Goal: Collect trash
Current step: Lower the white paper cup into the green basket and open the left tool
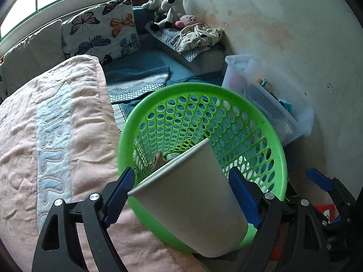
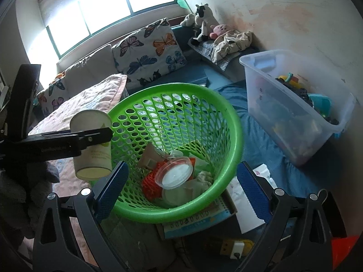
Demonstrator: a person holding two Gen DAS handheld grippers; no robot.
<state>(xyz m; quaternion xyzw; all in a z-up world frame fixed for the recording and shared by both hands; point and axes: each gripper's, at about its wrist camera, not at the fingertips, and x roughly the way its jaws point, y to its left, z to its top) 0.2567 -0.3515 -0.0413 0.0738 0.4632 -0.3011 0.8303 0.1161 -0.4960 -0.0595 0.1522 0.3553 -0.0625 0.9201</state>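
Observation:
A beige paper cup point(image 1: 192, 204) sits tilted between the blue pads of my left gripper point(image 1: 181, 172), which is shut on it, both pads against its sides. Its mouth points into the green perforated basket point(image 1: 267, 140) just beyond. In the right wrist view the cup point(image 2: 90, 158) hangs at the left rim of the basket point(image 2: 233, 122), with a black finger of the left gripper across it. A clear lid point(image 2: 174, 172), an orange mesh piece point(image 2: 150, 184) and crumpled wrappers lie in the basket. My right gripper point(image 2: 181, 192) stands open over the near rim, nothing gripped.
A clear plastic box of toys point(image 2: 295, 104) stands right of the basket by the wall. A pink blanket point(image 1: 56, 136) lies to the left, with butterfly pillows point(image 2: 149, 52) and plush toys point(image 2: 204, 20) behind. A printed carton point(image 2: 199, 222) and a yellow-white plug point(image 2: 236, 247) lie under the near rim.

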